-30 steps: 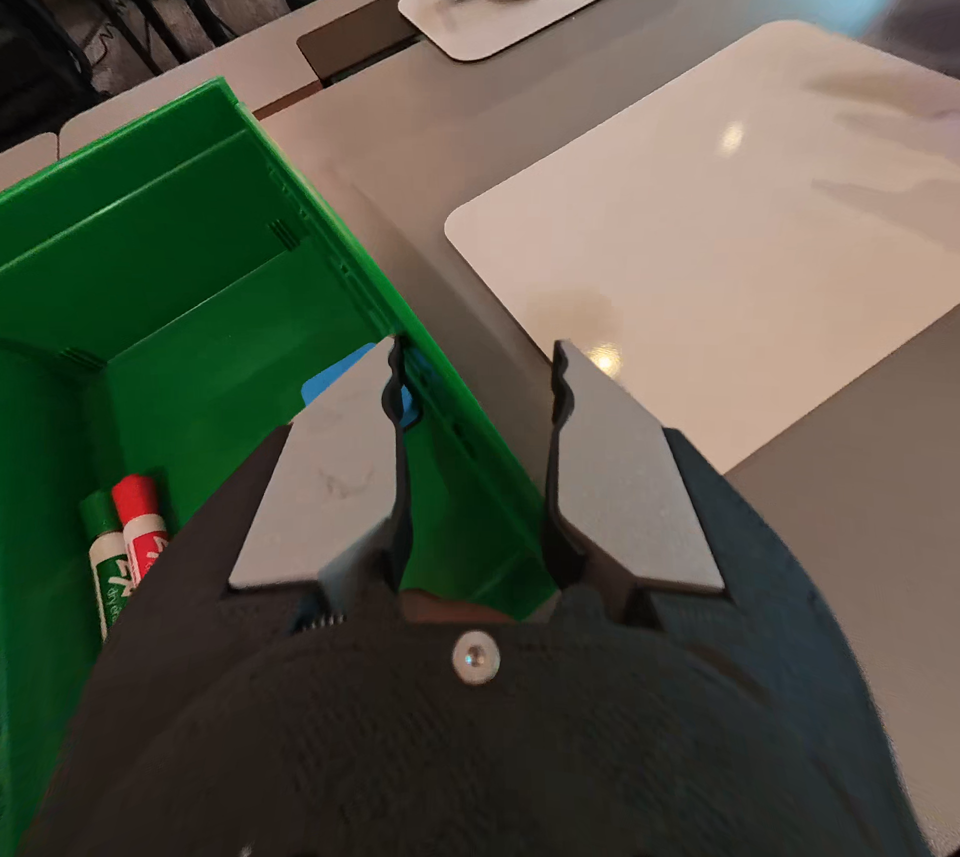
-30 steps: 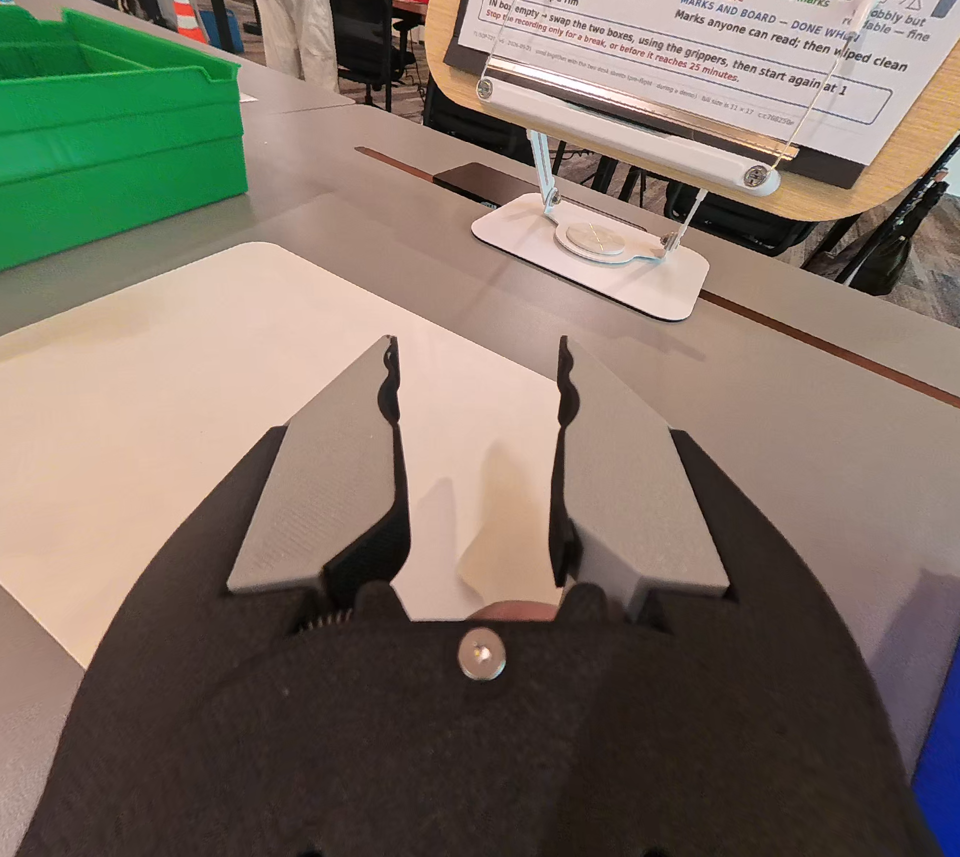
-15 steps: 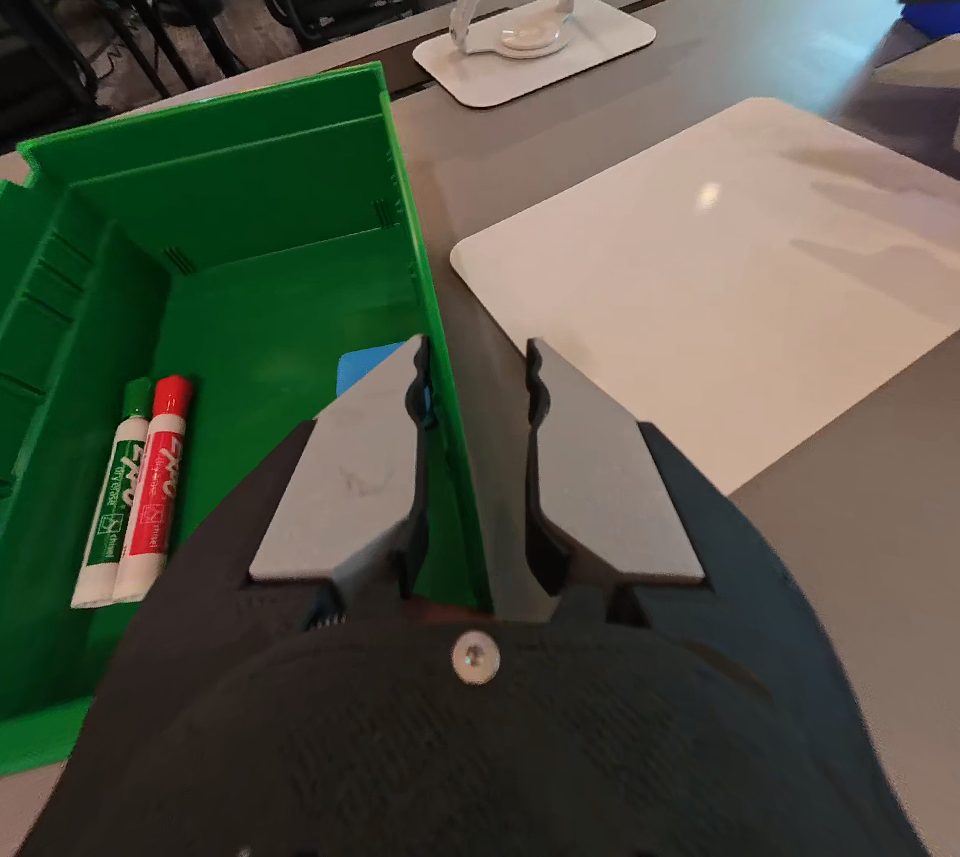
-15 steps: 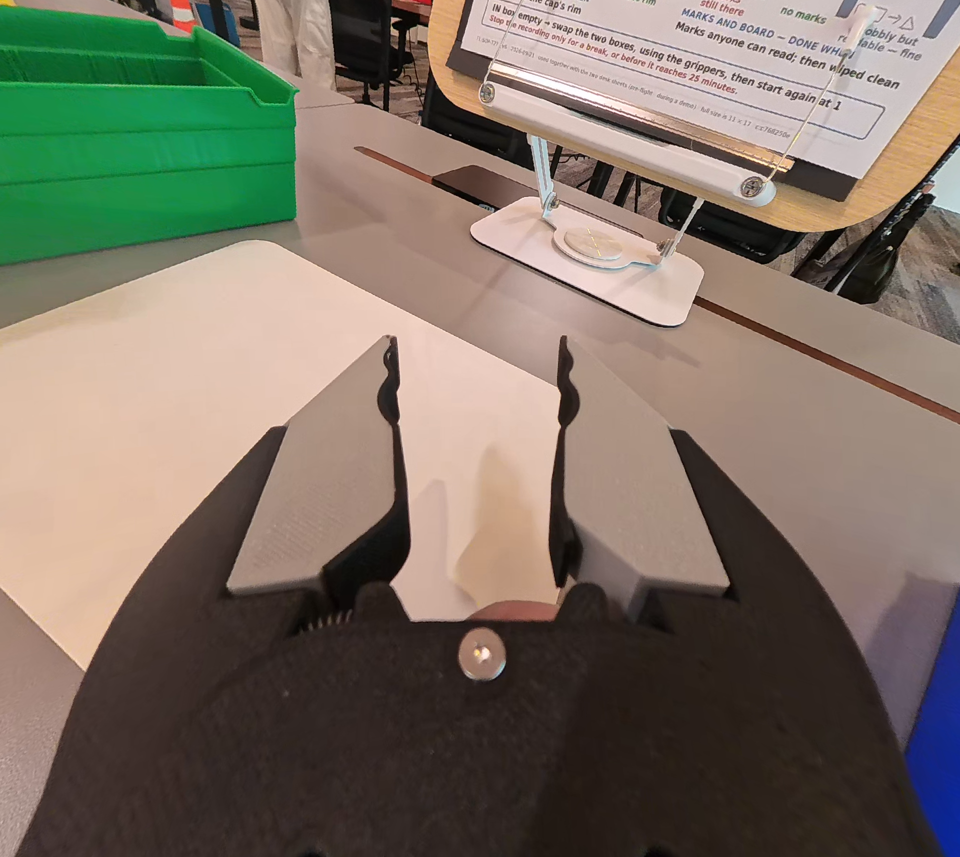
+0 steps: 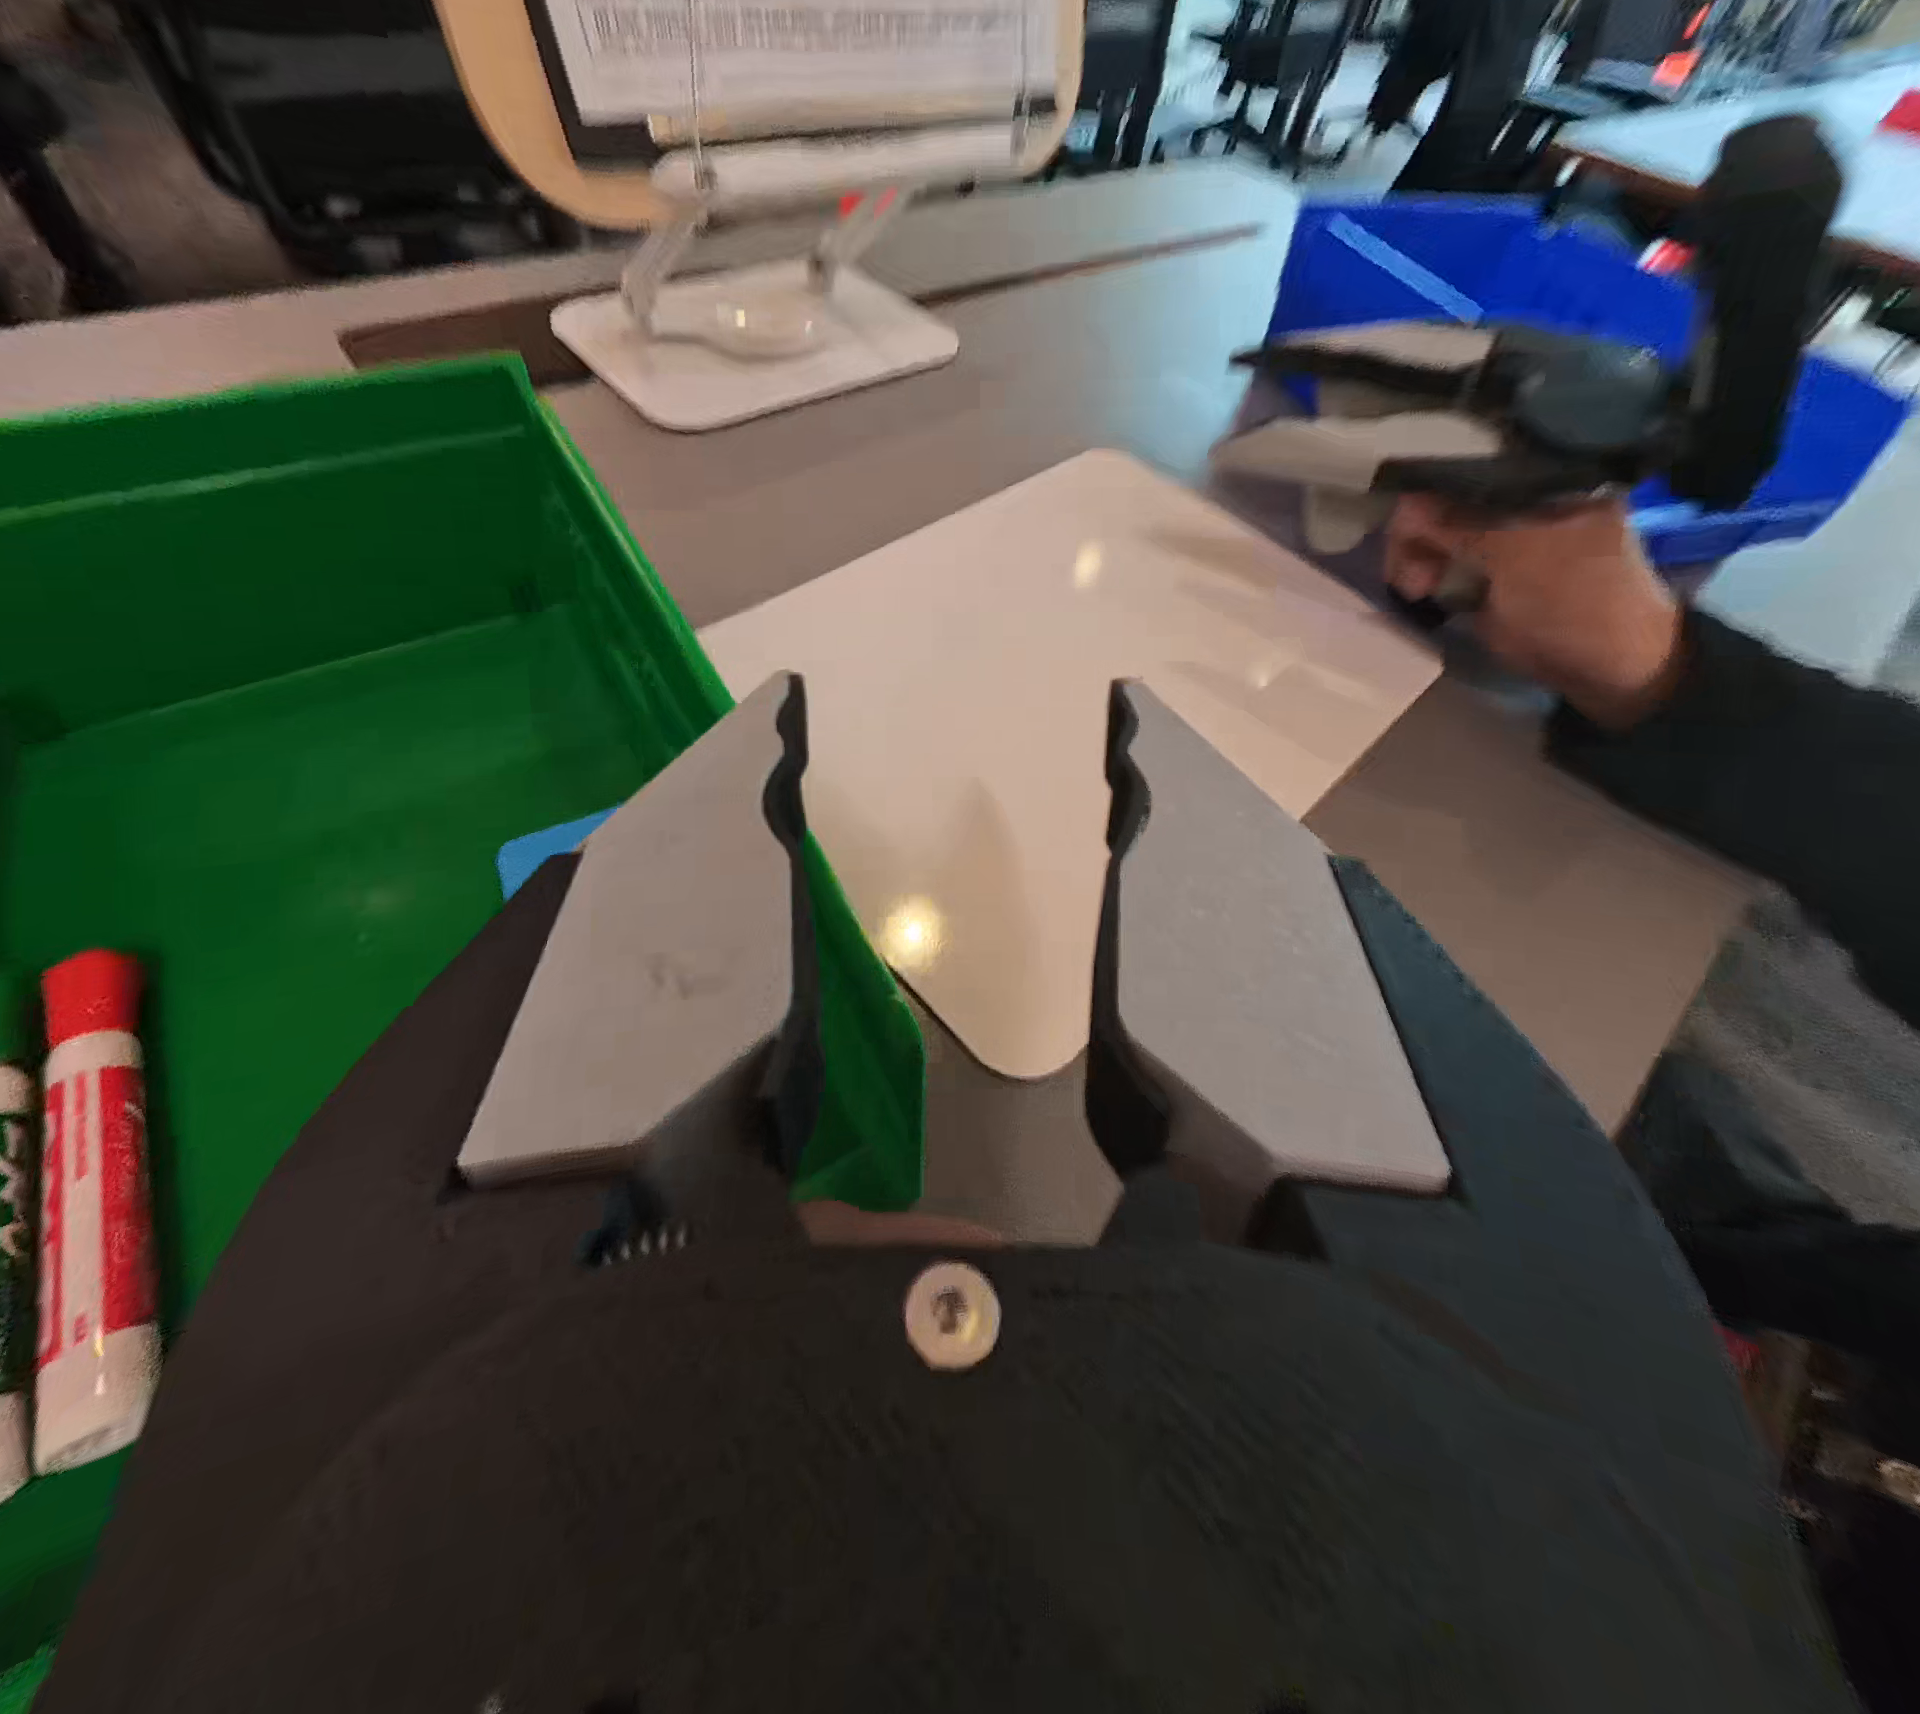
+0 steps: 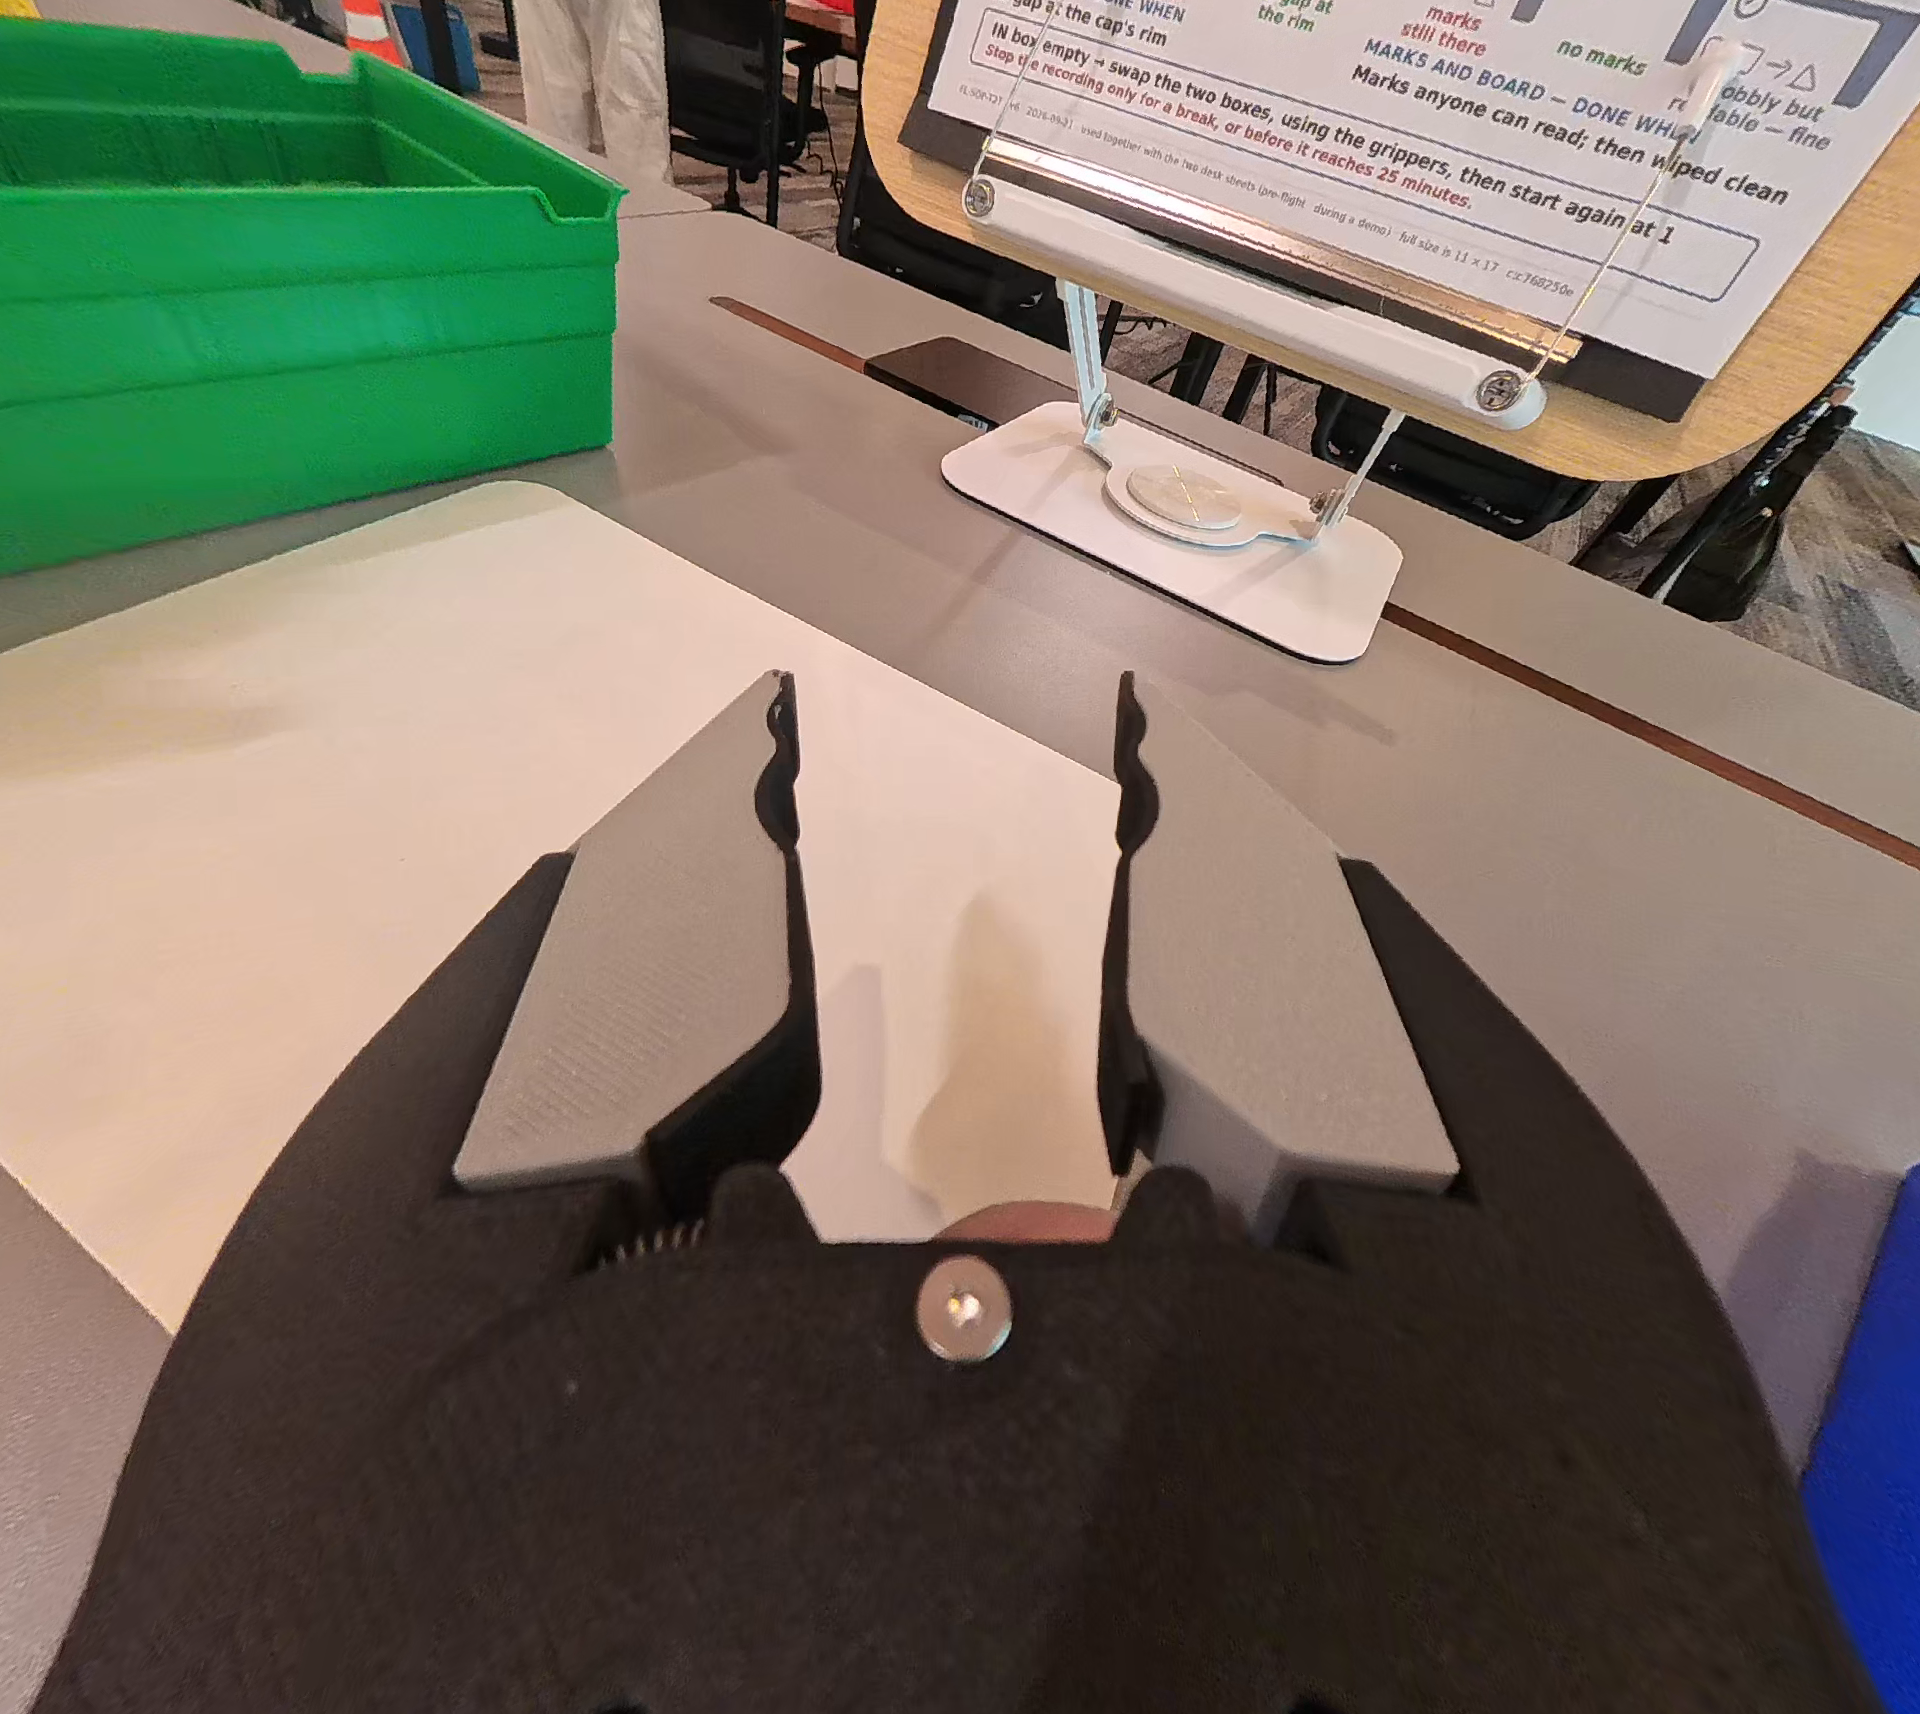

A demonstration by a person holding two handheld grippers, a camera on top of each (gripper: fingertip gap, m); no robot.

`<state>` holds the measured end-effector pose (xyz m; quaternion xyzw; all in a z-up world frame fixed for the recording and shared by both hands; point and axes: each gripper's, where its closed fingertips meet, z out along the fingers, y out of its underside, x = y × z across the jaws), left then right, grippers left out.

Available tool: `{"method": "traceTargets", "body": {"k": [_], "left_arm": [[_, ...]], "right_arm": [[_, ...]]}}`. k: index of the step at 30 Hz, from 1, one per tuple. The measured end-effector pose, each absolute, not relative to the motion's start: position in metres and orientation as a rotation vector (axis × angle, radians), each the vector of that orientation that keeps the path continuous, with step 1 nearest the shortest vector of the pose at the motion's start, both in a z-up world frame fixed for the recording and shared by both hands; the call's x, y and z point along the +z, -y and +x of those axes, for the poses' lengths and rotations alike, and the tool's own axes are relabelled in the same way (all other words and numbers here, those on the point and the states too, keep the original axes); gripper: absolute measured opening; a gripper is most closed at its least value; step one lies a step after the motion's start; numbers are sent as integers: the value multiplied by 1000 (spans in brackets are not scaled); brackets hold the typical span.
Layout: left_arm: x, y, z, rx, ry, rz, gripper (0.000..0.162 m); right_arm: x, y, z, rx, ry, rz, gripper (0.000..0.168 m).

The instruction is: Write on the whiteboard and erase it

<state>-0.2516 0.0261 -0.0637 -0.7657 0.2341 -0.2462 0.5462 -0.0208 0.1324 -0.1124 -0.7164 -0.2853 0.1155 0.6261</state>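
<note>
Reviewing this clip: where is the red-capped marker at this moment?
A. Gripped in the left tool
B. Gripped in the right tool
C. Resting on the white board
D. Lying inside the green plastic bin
D: the red-capped marker lies on the floor of the green plastic bin; both the left tool and the right tool are open and empty.

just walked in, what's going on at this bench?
A person holds two grippers, both open and empty. The left gripper hangs over the green bin's edge; a red marker and a green one lie inside. The right gripper hovers over the blank whiteboard. Nothing written yet.
</note>
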Motion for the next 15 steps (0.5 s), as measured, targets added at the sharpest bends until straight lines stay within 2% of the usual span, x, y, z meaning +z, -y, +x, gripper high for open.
{"method": "traceTargets", "body": {"k": [2, 5, 11, 15], "left_arm": [[-37, -22, -274, -554, -483, -1726, 49], [-31, -31, -325, -302, -367, -1708, 46], [-95, -65, -346, -276, -354, -1957, 62], [-132, -83, -337, -188, -431, -2071, 64]], "right_arm": [[-112, -132, -21, 265, 655, -1640, 58], [-114, -132, -22, 269, 661, -1647, 59], [-118, -132, -26, 262, 682, -1654, 59], [-117, -132, -26, 266, 679, -1652, 59]]}}
